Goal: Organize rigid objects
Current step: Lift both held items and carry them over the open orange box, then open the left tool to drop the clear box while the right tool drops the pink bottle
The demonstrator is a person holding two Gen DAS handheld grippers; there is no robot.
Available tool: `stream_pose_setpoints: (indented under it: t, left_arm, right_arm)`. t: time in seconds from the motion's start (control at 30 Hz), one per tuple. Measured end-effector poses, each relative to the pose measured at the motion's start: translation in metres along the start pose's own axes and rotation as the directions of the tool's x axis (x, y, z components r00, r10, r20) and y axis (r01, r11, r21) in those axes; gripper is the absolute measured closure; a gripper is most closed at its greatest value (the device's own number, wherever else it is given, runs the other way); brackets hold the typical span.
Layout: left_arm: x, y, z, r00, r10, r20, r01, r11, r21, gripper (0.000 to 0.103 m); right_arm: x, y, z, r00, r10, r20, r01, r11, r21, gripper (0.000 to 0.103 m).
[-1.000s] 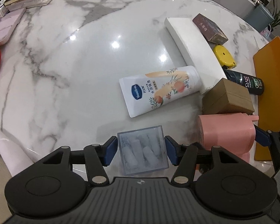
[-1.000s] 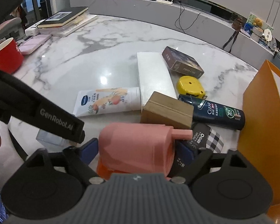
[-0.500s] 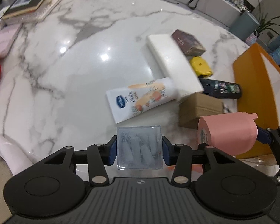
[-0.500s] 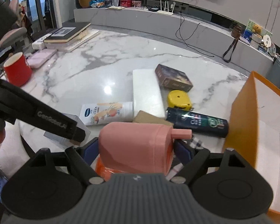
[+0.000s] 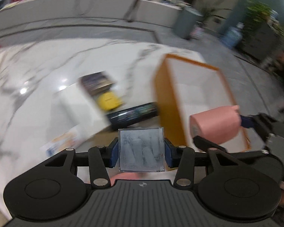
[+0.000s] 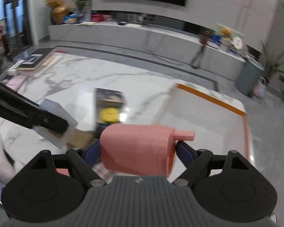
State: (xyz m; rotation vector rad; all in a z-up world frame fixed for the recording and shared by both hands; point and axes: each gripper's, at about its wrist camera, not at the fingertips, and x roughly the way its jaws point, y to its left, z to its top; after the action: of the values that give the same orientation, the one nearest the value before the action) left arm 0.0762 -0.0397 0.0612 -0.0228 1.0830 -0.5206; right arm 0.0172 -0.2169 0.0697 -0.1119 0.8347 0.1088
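The clear box (image 5: 141, 150) is clamped between the left fingers (image 5: 168, 156), the pink bottle (image 6: 138, 149) between the right fingers (image 6: 185, 154), both above the surface (image 6: 81, 79). Each should be carried level to the orange bin (image 5: 195, 94) at 2 o'clock and lowered inside before being released.

**Motion blur over the table**

The dark box (image 5: 96, 83), yellow item (image 5: 109, 101) and dark bottle (image 5: 132, 114) are smeared, labels unreadable. The clear box (image 5: 141, 149) holds pale, unidentifiable pieces. The far shelf (image 6: 142, 30) is cluttered and indistinct.

Both handheld tools share ribbed grey bodies, black linkage arms with silver screws, and blue-padded fingers (image 5: 112, 152).
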Motion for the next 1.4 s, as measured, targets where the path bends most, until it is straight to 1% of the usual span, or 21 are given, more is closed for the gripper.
stream_pose_setpoints:
  t: [0.1,0.23,0.37,0.47,0.57,0.73,0.8,0.83,0.9,0.93,1.03,1.07,1.13,1.2,1.3,1.4]
  left_arm:
    - [0.009,-0.035,0.017,0.998,-0.065,-0.023,0.066,0.995,0.069,0.050]
    - [0.032,-0.076,0.032,0.988,-0.138,-0.071,0.147,0.978,0.146,0.050]
    - [0.065,-0.104,0.038,0.975,-0.166,-0.149,0.195,0.959,0.204,0.050]
    - [0.090,-0.110,0.041,0.968,-0.160,-0.194,0.201,0.955,0.217,0.050]
    - [0.111,-0.109,0.040,0.958,-0.151,-0.243,0.205,0.954,0.218,0.050]
    - [0.135,-0.106,0.032,0.948,-0.083,-0.307,0.166,0.953,0.253,0.050]
    - [0.145,-0.104,0.030,0.941,-0.050,-0.335,0.149,0.950,0.275,0.050]
    - [0.148,-0.105,0.030,0.938,-0.053,-0.344,0.160,0.943,0.291,0.050]
    - [0.154,-0.105,0.032,0.931,-0.047,-0.361,0.164,0.939,0.302,0.050]
    - [0.157,-0.107,0.032,0.929,-0.036,-0.368,0.164,0.933,0.321,0.050]
    - [0.162,-0.116,0.034,0.929,0.023,-0.370,0.141,0.901,0.411,0.050]
    - [0.163,-0.118,0.035,0.928,0.036,-0.370,0.135,0.895,0.425,0.050]
    - [0.165,-0.120,0.034,0.928,0.057,-0.369,0.133,0.872,0.471,0.050]
    - [0.166,-0.124,0.028,0.928,0.088,-0.361,0.125,0.841,0.526,0.050]
    - [0.164,-0.130,0.023,0.930,0.113,-0.349,0.125,0.796,0.592,0.050]
    - [0.165,-0.137,0.018,0.933,0.143,-0.331,0.123,0.737,0.665,0.050]
  right_arm:
    - [-0.001,-0.035,-0.006,0.999,-0.022,-0.043,0.023,0.999,0.039,0.020]
    - [0.008,-0.072,-0.016,0.992,-0.027,-0.121,0.038,0.996,0.082,0.020]
    - [0.027,-0.094,-0.024,0.980,0.004,-0.198,0.015,0.995,0.094,0.020]
    - [0.044,-0.102,-0.032,0.968,0.020,-0.249,-0.002,0.997,0.072,0.020]
    - [0.059,-0.103,-0.039,0.955,0.049,-0.294,-0.041,0.999,0.034,0.020]
    - [0.086,-0.107,-0.045,0.925,0.093,-0.367,-0.089,0.996,0.029,0.020]
    - [0.095,-0.107,-0.049,0.914,0.114,-0.388,-0.109,0.993,0.036,0.020]
    - [0.100,-0.111,-0.051,0.907,0.153,-0.392,-0.134,0.988,0.076,0.020]
    - [0.110,-0.114,-0.052,0.892,0.182,-0.414,-0.148,0.983,0.113,0.020]
    - [0.114,-0.115,-0.054,0.885,0.186,-0.427,-0.147,0.981,0.124,0.020]
    - [0.124,-0.121,-0.058,0.852,0.240,-0.465,-0.177,0.969,0.175,0.020]
    - [0.125,-0.122,-0.058,0.847,0.251,-0.469,-0.185,0.966,0.183,0.020]
    - [0.125,-0.120,-0.057,0.845,0.251,-0.472,-0.190,0.966,0.174,0.020]
    - [0.124,-0.118,-0.057,0.849,0.228,-0.477,-0.175,0.973,0.153,0.020]
    - [0.124,-0.115,-0.057,0.854,0.220,-0.471,-0.176,0.975,0.138,0.020]
    - [0.121,-0.114,-0.058,0.864,0.208,-0.459,-0.169,0.978,0.125,0.020]
